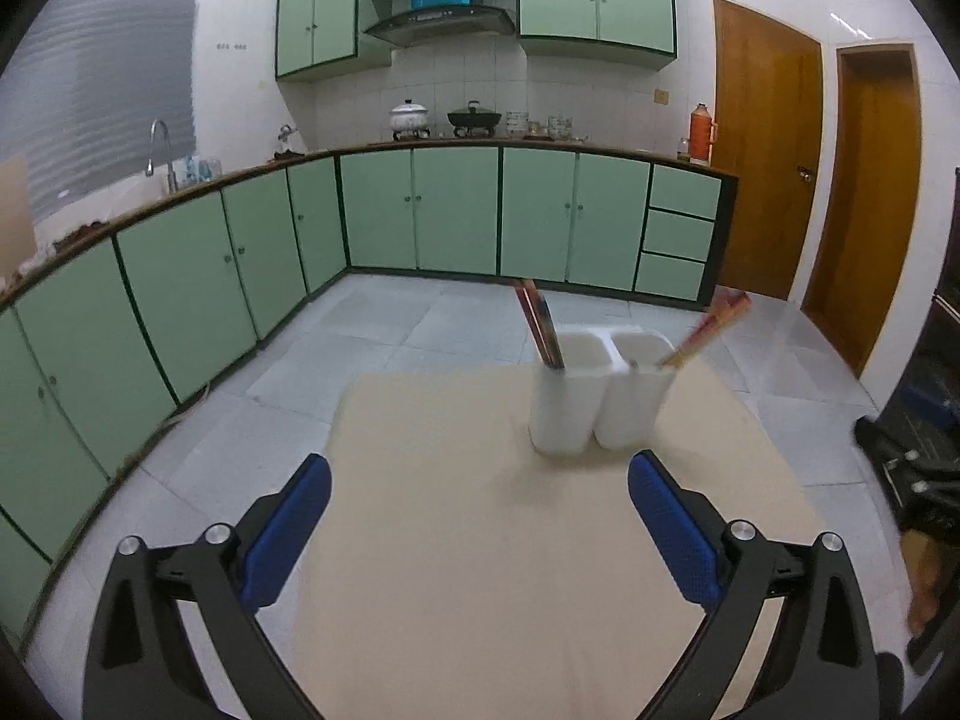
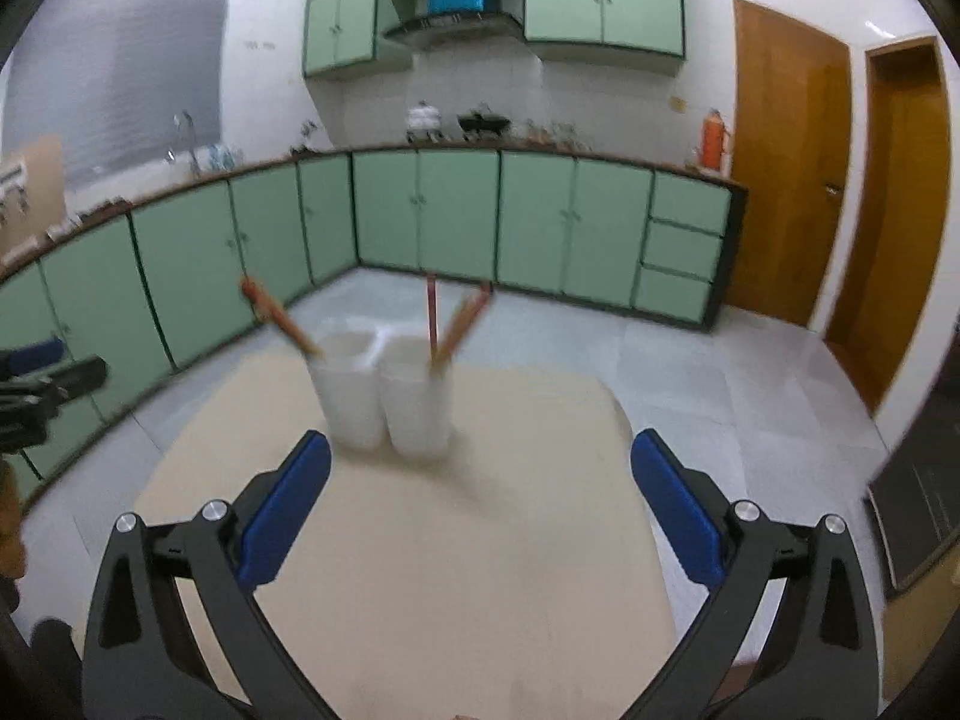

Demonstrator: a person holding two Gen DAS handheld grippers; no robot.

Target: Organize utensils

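A white two-compartment utensil holder (image 1: pixel 591 402) is seen standing upright on the beige desk (image 1: pixel 468 540), toward the desk's far edge. In the holder's left compartment a bundle of dark and reddish chopsticks (image 1: pixel 540 324) is propped, leaning away to the left; in its right compartment a second bundle of reddish-tan chopsticks (image 1: pixel 711 330) is propped, leaning to the right. From the right wrist view the same holder (image 2: pixel 384 402) is shown blurred, with one bundle (image 2: pixel 279 318) leaning left out of the left compartment and the sticks in the right compartment (image 2: pixel 450 324) splayed apart at their tops. On the near side of the holder, above bare desk, the left tool (image 1: pixel 479 531) is held with its blue-padded fingers (image 1: pixel 288 534) spread wide, nothing being between them. The right tool (image 2: pixel 480 510) is likewise spread wide and empty, on the near side of the holder, its pads (image 2: pixel 282 510) clear of the holder. The left tool can also be made out at the left edge of the right wrist view, left of the holder. Beyond the holder, a grey tiled floor (image 1: pixel 384 312) and green cabinets (image 1: pixel 456 210) under a kitchen counter are visible, with wooden doors (image 1: pixel 762 150) to the holder's right.
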